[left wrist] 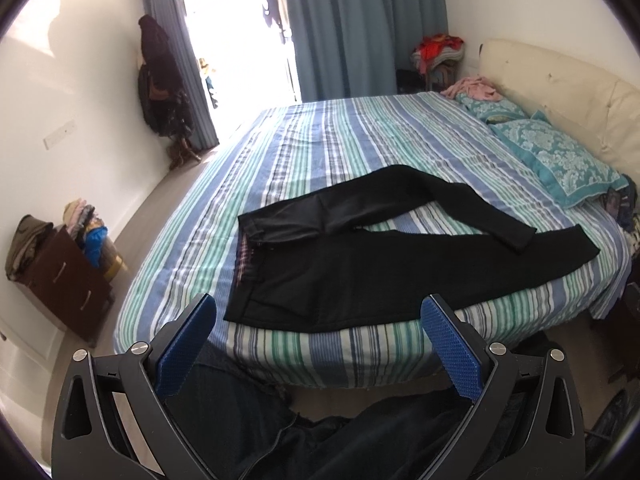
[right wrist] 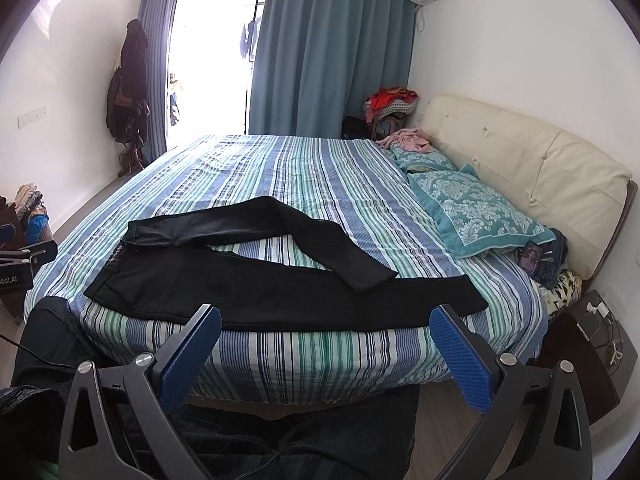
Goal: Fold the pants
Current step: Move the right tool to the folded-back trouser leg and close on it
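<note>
Black pants (left wrist: 360, 272) lie spread near the front edge of a striped bed (left wrist: 320, 140), waistband to the left, legs running right. The far leg bends and its cuff crosses over the near leg. They also show in the right wrist view (right wrist: 260, 288), on the same bed (right wrist: 300, 168). My left gripper (left wrist: 320, 312) is open and empty, held just in front of the bed edge by the waist end. My right gripper (right wrist: 326, 322) is open and empty, in front of the near leg.
Teal pillows (right wrist: 480, 208) and a cream headboard (right wrist: 540, 160) lie at the right. A pink garment (right wrist: 408, 138) sits at the far right corner. A dark dresser with clothes (left wrist: 64, 276) stands left of the bed. A nightstand (right wrist: 592, 344) stands at the right.
</note>
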